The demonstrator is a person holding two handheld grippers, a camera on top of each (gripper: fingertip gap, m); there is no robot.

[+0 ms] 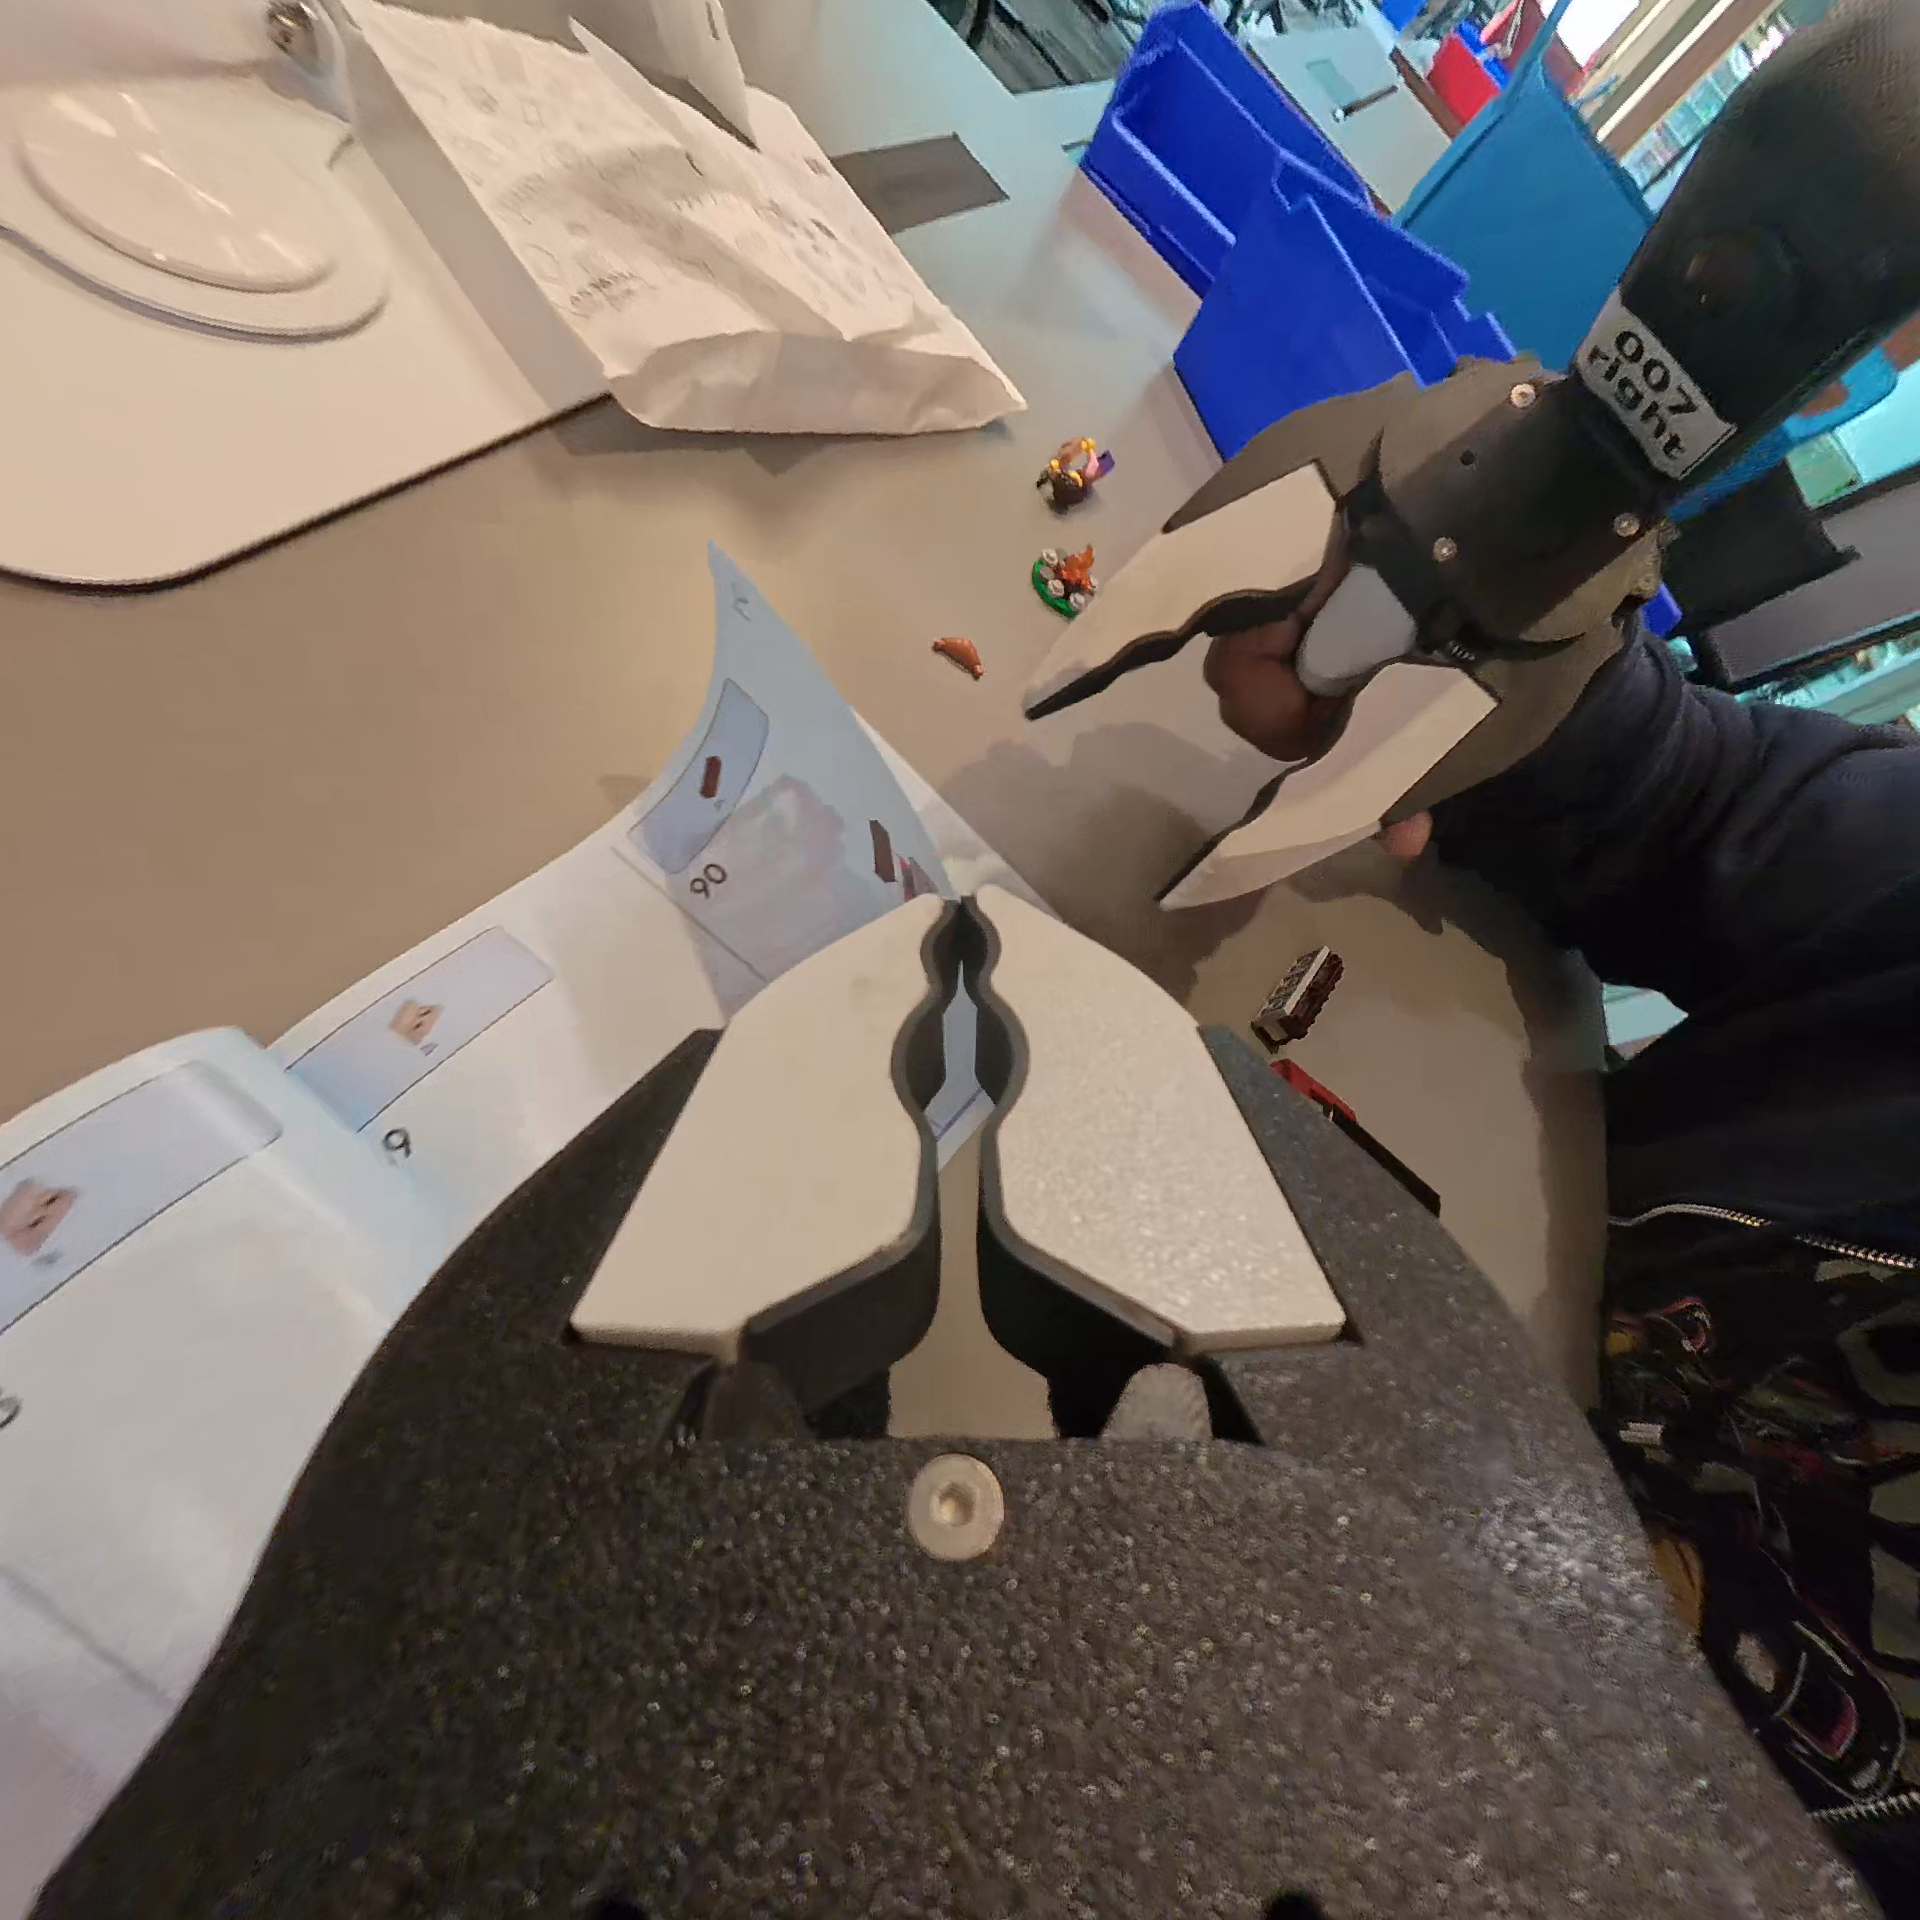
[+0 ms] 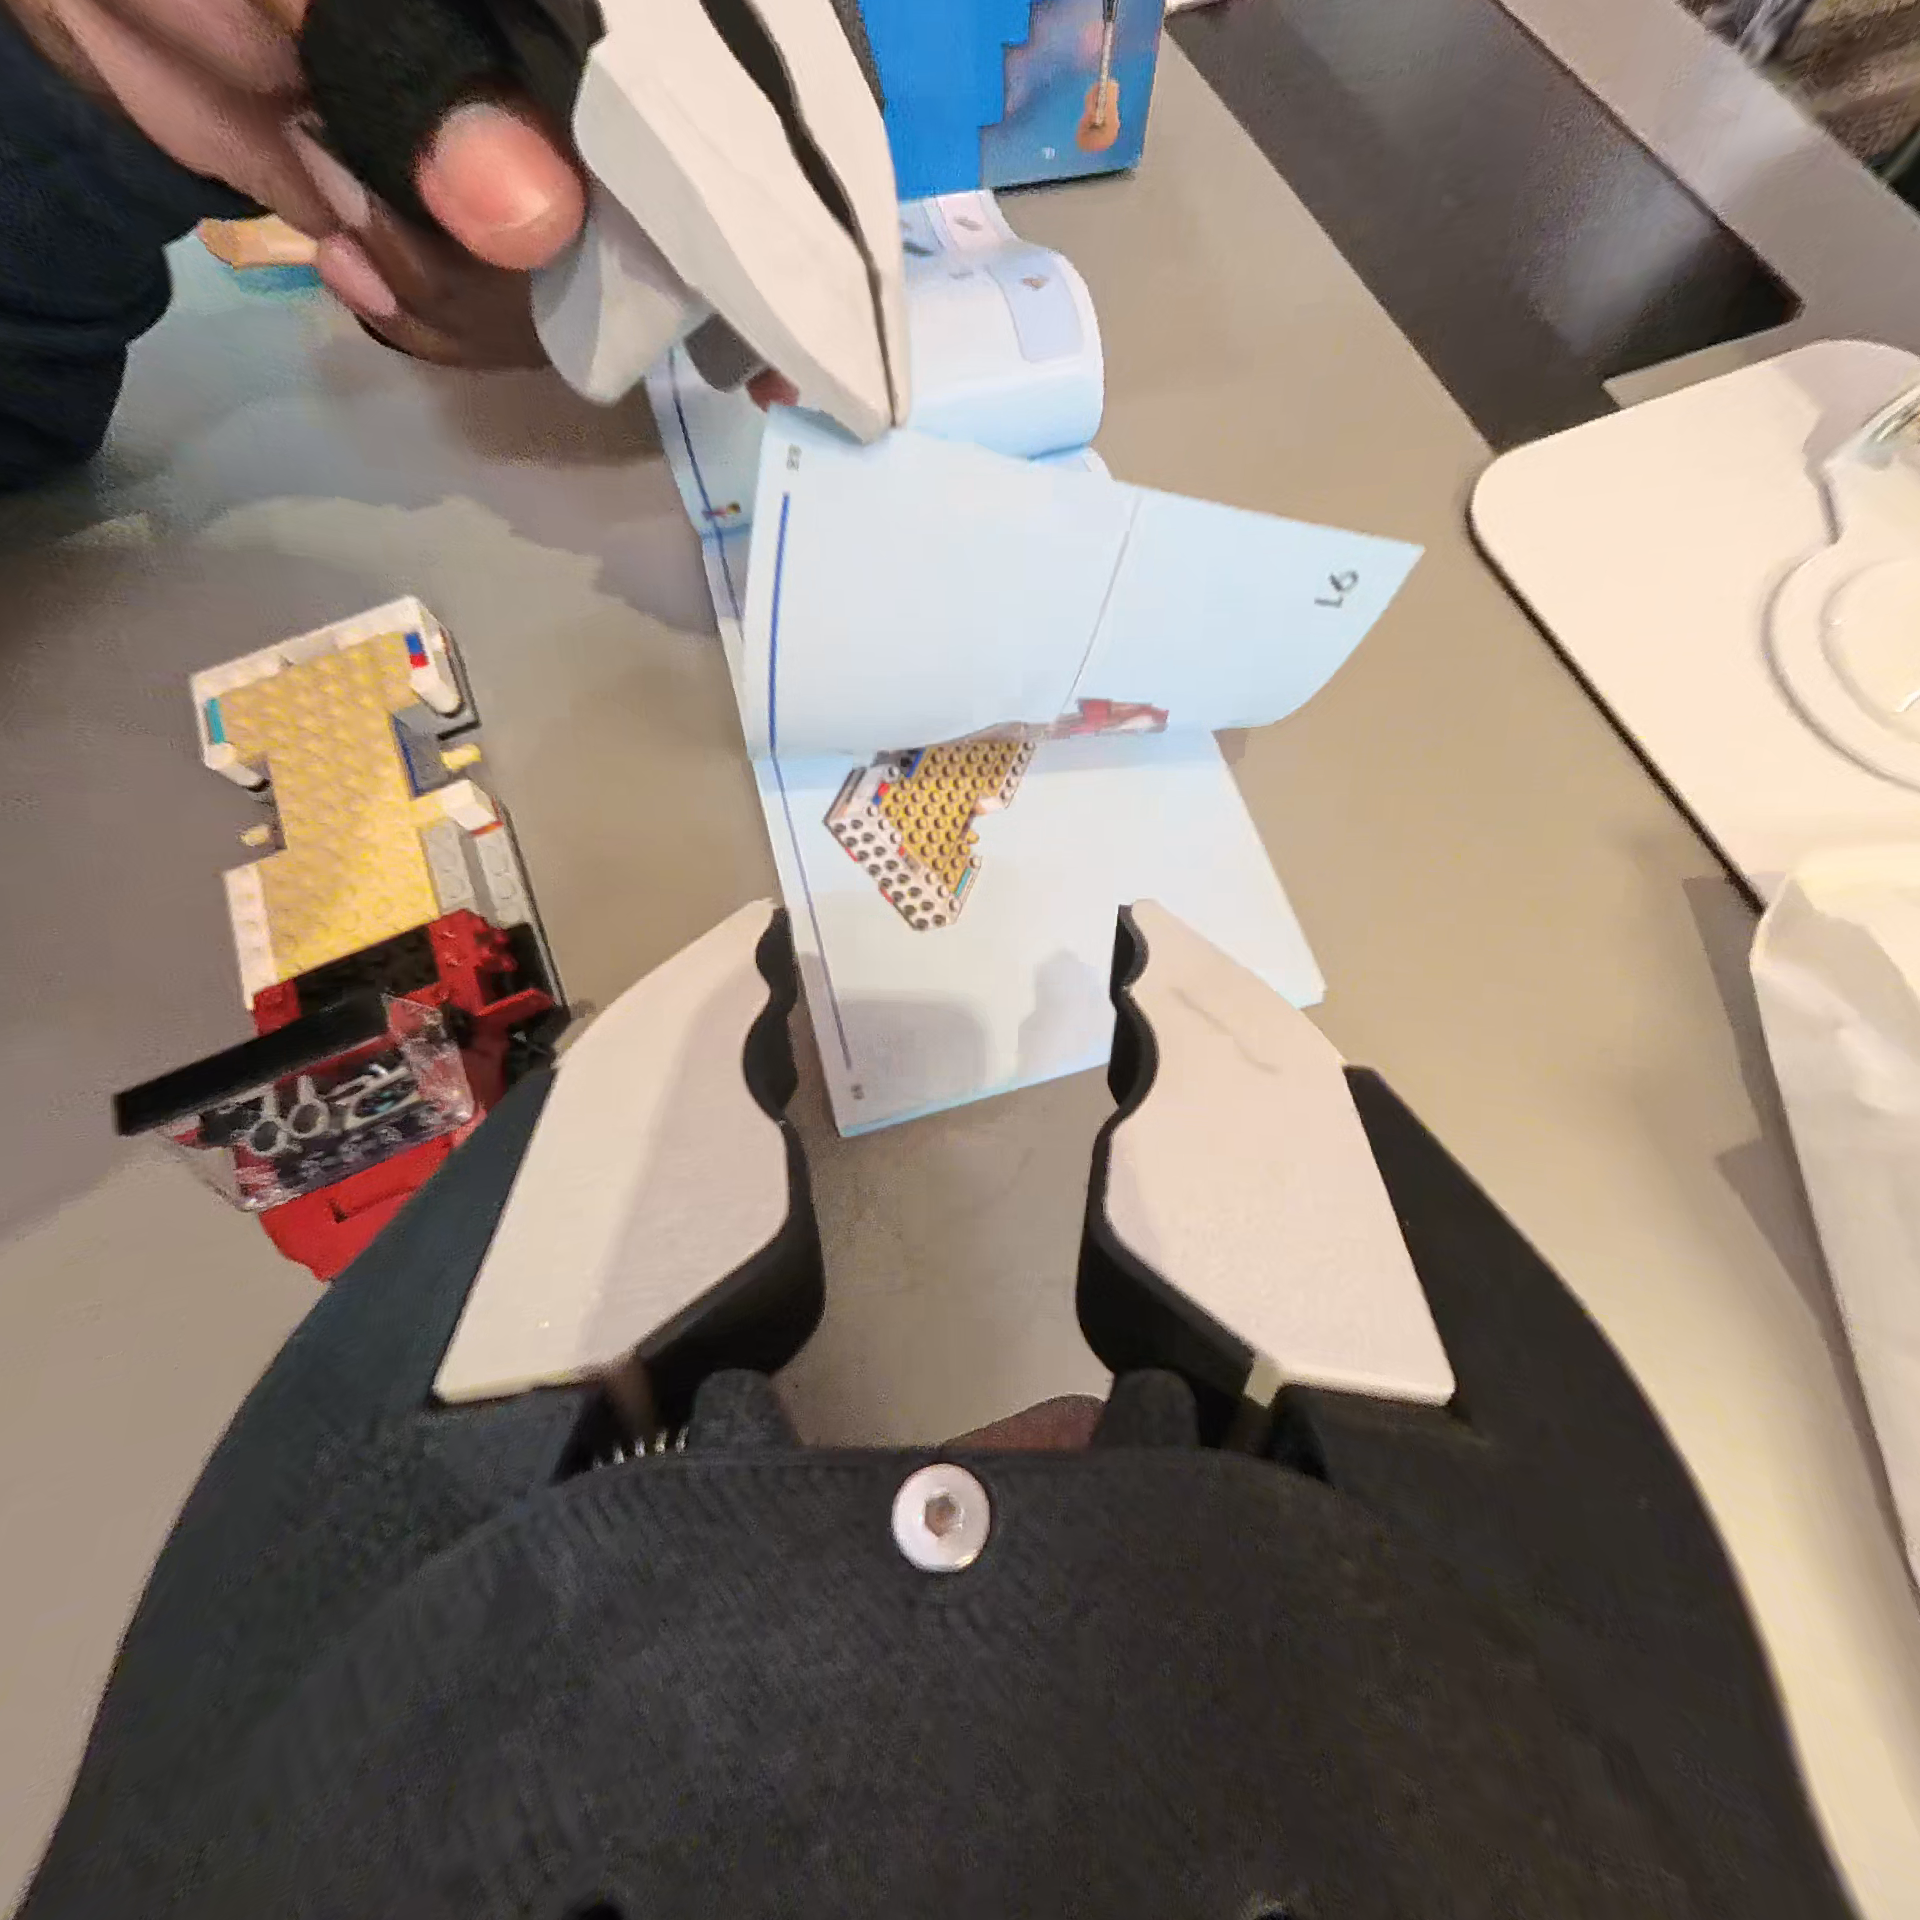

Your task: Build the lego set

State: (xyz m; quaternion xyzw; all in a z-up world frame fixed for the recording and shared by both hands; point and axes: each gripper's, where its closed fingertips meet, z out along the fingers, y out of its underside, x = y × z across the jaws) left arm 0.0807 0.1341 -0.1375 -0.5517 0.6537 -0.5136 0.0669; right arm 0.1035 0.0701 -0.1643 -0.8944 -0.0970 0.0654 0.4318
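My left gripper (image 1: 964, 909) is shut on one page of an open light-blue instruction booklet (image 1: 748, 831) and holds that page lifted and curled above the tan table. The right wrist view shows the same pinch, with the left gripper (image 2: 883, 405) closed on the corner of the raised page (image 2: 935, 603). My right gripper (image 2: 951, 914) is open and empty, hovering over the lower booklet page, which shows a picture of a studded plate. It touches nothing. It also shows in the left wrist view (image 1: 1096, 805), jaws apart, to the right of the lifted page.
A partly built brick model (image 2: 353, 831) in yellow, white and red lies left of the booklet. A blue box (image 2: 1018, 83) stands behind it. Small loose brick pieces (image 1: 1065, 577) lie near blue bins (image 1: 1278, 239). A white paper bag (image 1: 665, 229) and a white mat (image 2: 1714, 582) are nearby. The grippers' ends are close to 8 centimeters from one another.
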